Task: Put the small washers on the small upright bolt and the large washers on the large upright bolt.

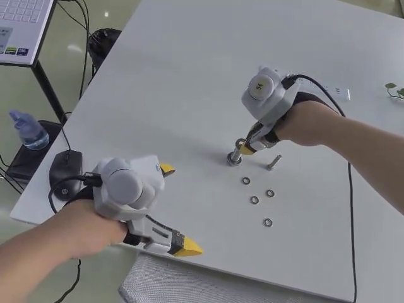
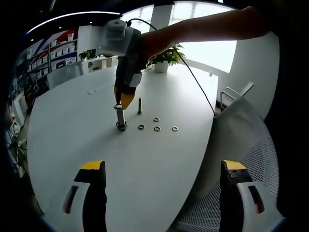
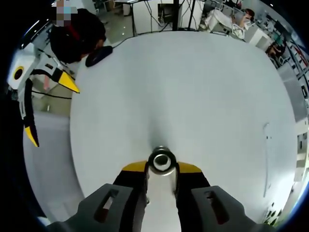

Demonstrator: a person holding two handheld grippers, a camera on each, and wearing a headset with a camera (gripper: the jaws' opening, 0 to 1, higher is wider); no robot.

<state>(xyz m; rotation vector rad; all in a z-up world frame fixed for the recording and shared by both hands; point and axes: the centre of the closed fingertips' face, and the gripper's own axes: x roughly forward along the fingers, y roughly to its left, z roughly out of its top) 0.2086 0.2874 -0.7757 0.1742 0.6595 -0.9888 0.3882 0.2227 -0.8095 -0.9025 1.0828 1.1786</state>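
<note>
Looking down on a white table [image 1: 189, 76], the head view showed the job partly done, by my reading. The right gripper [image 1: 247, 149] reached in from the right, with its yellow-tipped jaws at the top of the large upright bolt [image 1: 235, 156], which stood near the middle of the table. In the right gripper view, those jaws sat close together on either side of a shiny metal ring, which looked like a large washer [image 3: 161, 160] pinched between them over the bolt's tip. Whether it had been threaded onto the shaft could not be told. The base of the large bolt looked wider than the shaft, but it was too small to tell whether washers were stacked there. Just to the right stood the small upright bolt [image 1: 274, 163], thin and apparently bare. Four small washers [image 1: 254, 200] lay loose and flat on the table on the near side of the two bolts, close to one another but not touching. No large washers lay loose, so the large bolt seemed nearly finished, while the small washers were all left to do. The left gripper [image 1: 178, 208] hovered at the near left edge of the table, well apart from the bolts, with its jaws spread wide and holding nothing.
</note>
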